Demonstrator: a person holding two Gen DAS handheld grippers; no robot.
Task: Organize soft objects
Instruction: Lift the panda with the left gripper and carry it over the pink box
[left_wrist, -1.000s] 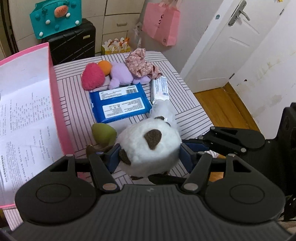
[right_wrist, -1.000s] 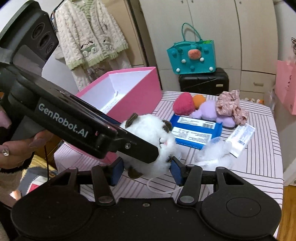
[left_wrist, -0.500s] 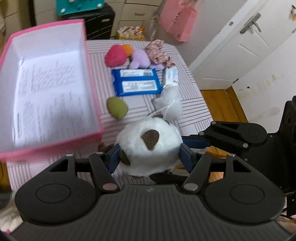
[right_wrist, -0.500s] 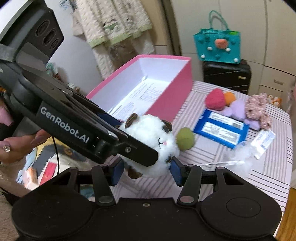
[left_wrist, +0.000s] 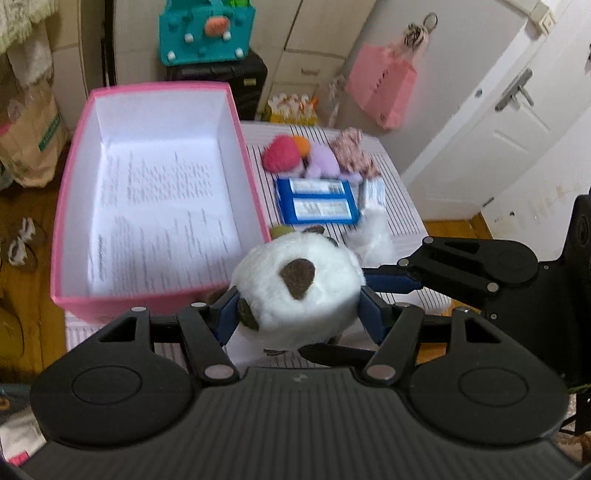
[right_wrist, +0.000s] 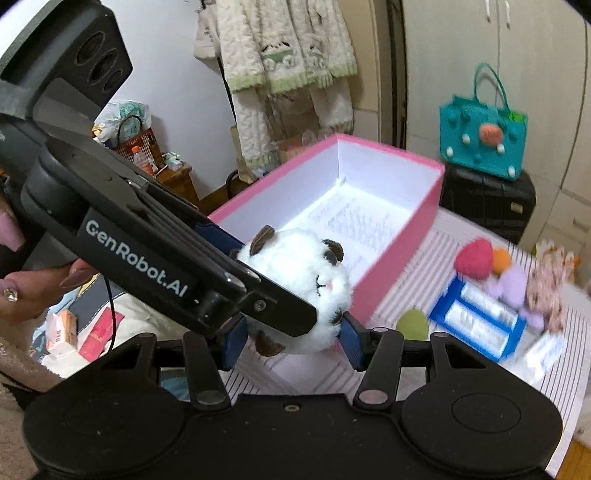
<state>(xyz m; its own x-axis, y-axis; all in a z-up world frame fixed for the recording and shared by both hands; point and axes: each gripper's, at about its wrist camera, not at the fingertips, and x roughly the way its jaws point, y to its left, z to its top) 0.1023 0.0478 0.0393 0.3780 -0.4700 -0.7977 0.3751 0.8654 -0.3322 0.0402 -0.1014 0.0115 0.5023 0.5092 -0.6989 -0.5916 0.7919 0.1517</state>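
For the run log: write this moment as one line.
left gripper: shut on white plush | right gripper: shut on white plush | pink box: open, paper only | plush above table

The left wrist camera sits just behind its own fingers, very near the white plush ball (left_wrist: 295, 288), and looks steeply down and forward over the open pink box (left_wrist: 255, 173) and the striped table (left_wrist: 399, 206) toward the white door (left_wrist: 509, 110). The right wrist camera looks from the other side, more level, across the same plush ball (right_wrist: 306, 288) toward the cupboards. Both share the ball, the box (right_wrist: 402, 258), the blue pack (left_wrist: 317, 201), probably wipes, and the teal bag (right_wrist: 484, 140).
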